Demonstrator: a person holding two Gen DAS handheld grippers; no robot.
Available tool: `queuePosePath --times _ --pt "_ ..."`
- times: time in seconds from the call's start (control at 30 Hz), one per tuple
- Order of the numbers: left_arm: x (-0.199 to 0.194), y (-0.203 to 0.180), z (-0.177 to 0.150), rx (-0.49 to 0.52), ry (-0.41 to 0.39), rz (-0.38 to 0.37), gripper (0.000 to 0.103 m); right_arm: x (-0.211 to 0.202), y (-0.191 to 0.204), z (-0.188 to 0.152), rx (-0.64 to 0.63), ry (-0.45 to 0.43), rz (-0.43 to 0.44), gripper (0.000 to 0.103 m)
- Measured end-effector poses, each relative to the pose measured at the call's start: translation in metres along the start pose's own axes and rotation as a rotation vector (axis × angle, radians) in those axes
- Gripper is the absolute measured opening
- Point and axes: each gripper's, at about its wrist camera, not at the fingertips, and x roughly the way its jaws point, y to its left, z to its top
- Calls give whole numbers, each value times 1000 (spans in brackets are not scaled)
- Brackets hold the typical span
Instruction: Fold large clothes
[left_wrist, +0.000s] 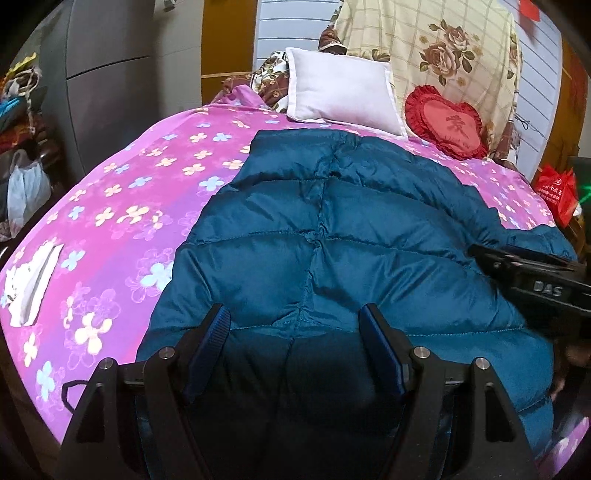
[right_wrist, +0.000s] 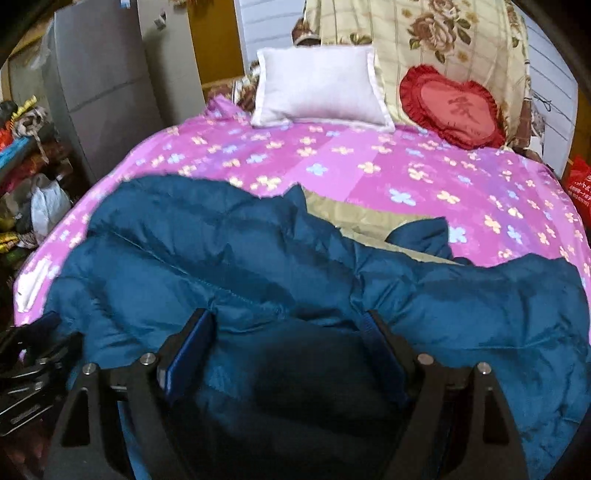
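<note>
Looking at the coat (left_wrist: 332, 236) first: it's a big teal puffer lying flat on the bed (left_wrist: 122, 206), quilted side up, long axis running from the near edge toward the pillow (left_wrist: 343, 92) and the red heart cushion (left_wrist: 445, 123). In the right wrist view it looks rumpled on the far side, with a bit of tan lining (right_wrist: 343, 218) showing where a flap has turned over.

Both grippers sit low over the near end, angled down, so the coat stretches straight away from each of them. The left gripper (left_wrist: 295, 325) has its jaws spread wide, nothing pinched, just hovering above the fabric near the centre seam. The right gripper (right_wrist: 291, 328) is the same deal: jaws wide apart, coat under them but not clamped; whether the tips brush the fabric I can't tell. In the left view it comes in from the right edge, over that side of the coat.

My guess is each hand grabs a near edge next.
</note>
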Motion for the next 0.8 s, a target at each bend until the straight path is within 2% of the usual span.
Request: queuePosePath --times 0.13,0.23,0.3,0.47,0.53,0.63,0.7,0.77,0.8 --pt "1 -2 -1 11 -5 10 54 19 2 1 -10 9 -13 88" --pt "1 -2 -3 18 -2 11 54 17 0 1 1 7 -3 88" --pt "-1 -3 -3 27 -3 11 54 6 -1 -1 11 -5 8 88" --pt "-5 -3 -3 24 -3 7 54 -52 -13 -25 66 -110 32 88" --pt "-9 -3 -4 25 -15 9 54 -70 -25 -38 93 -137 -4 88" --pt "-15 -7 -8 37 -39 20 54 -87 -52 -61 145 -174 -118 88" --pt "-18 -11 -11 45 -53 25 54 -83 -71 -75 193 -155 -180 88" --pt "-21 -13 -13 53 -68 30 54 -74 -84 -85 233 -112 -166 89" --pt "-24 -16 -15 62 -84 35 54 -72 -88 -89 246 -123 -147 89"
